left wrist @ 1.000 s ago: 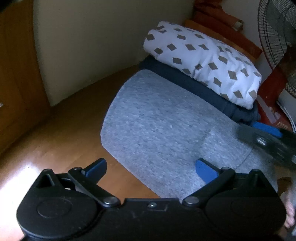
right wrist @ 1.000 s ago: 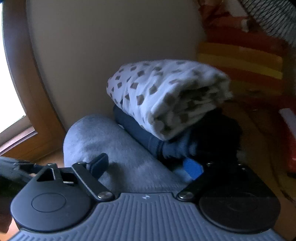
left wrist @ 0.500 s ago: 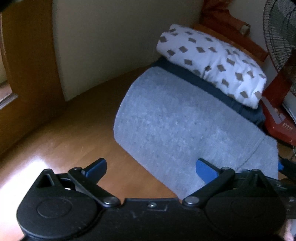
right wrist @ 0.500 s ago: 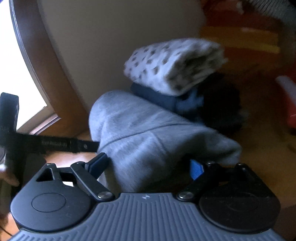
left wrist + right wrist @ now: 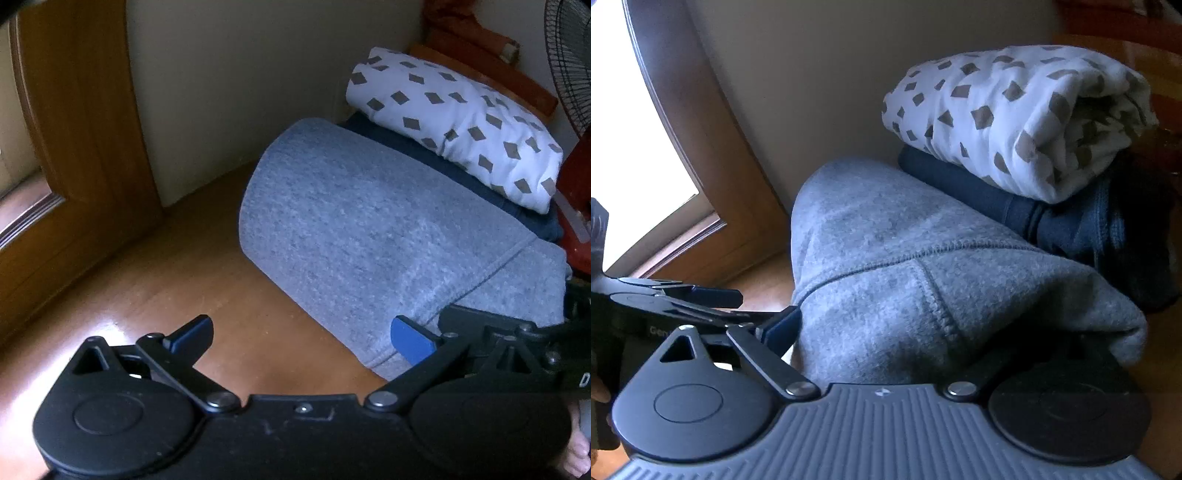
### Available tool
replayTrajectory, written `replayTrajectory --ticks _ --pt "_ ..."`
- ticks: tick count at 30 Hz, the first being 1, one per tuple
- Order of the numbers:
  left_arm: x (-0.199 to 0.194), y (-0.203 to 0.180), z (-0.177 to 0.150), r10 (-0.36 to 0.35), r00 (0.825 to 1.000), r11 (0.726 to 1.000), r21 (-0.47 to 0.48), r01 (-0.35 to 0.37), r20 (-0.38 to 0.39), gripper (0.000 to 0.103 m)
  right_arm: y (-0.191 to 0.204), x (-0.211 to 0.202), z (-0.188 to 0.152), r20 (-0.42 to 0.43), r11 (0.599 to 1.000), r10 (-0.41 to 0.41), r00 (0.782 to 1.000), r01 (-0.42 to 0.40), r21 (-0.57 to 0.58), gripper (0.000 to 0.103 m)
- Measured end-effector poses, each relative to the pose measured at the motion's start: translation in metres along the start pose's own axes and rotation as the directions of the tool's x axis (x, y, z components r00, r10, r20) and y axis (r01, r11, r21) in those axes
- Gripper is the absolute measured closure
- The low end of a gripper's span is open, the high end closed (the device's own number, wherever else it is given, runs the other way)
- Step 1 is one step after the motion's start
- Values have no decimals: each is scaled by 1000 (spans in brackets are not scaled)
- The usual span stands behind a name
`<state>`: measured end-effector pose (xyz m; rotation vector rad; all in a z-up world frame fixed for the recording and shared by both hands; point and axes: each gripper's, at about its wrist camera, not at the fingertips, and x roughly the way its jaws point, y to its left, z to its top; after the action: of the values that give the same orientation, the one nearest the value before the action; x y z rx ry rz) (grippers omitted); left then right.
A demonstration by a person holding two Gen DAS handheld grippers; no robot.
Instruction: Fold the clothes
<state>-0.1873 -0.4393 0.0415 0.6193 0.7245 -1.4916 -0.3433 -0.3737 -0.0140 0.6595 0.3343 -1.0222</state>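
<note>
Nearest, left gripper [image 5: 301, 338] over bare floor [image 5: 155, 280], fingers spread wide, holding nothing, right fingertip just at the near hem of the grey garment [image 5: 376, 229]. Right gripper [image 5: 923, 328] low against the same garment's near end, fingers spread wide with the thick folded edge bulging between them; right finger hidden under cloth, so no telling whether anything is pinched. Grey garment folded, lying on the floor, far edge touching the navy garment [image 5: 1027, 214]. Beyond, dotted white bundle [image 5: 1015, 114] stacked on the navy one, by the wall [image 5: 240, 81]. Likely risks: closing on only the top layer and peeling the fold open; pushing forward and nudging the stack askew.
</note>
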Motion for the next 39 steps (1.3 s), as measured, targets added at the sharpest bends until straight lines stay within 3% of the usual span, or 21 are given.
replayTrajectory --ticks 6,10,15,19,21,26,39 --pt "-6 8 -9 -4 1000 1000 21 4 -18 0 8 -32 -9 40 998 -38 998 36 50 8" --pt "-13 15 -23 -38 998 999 21 39 -45 0 22 -62 -27 96 989 -120 988 111 97 8" --pt "-39 16 -53 -159 987 987 36 160 -30 0 41 -90 -56 122 964 -194 974 166 208 7" --pt "-63 19 -84 -282 959 959 35 282 2 0 62 -100 -78 88 950 -222 971 196 243 7" --pt "-75 18 -95 -272 962 961 54 271 25 0 75 -104 -88 81 948 -242 967 217 233 7" --pt "-100 15 -111 -162 984 974 173 148 73 0 101 -112 -108 68 945 -269 961 250 213 7" --pt "-117 42 -126 -224 971 967 143 211 83 0 151 -121 -126 95 946 -305 948 290 143 7"
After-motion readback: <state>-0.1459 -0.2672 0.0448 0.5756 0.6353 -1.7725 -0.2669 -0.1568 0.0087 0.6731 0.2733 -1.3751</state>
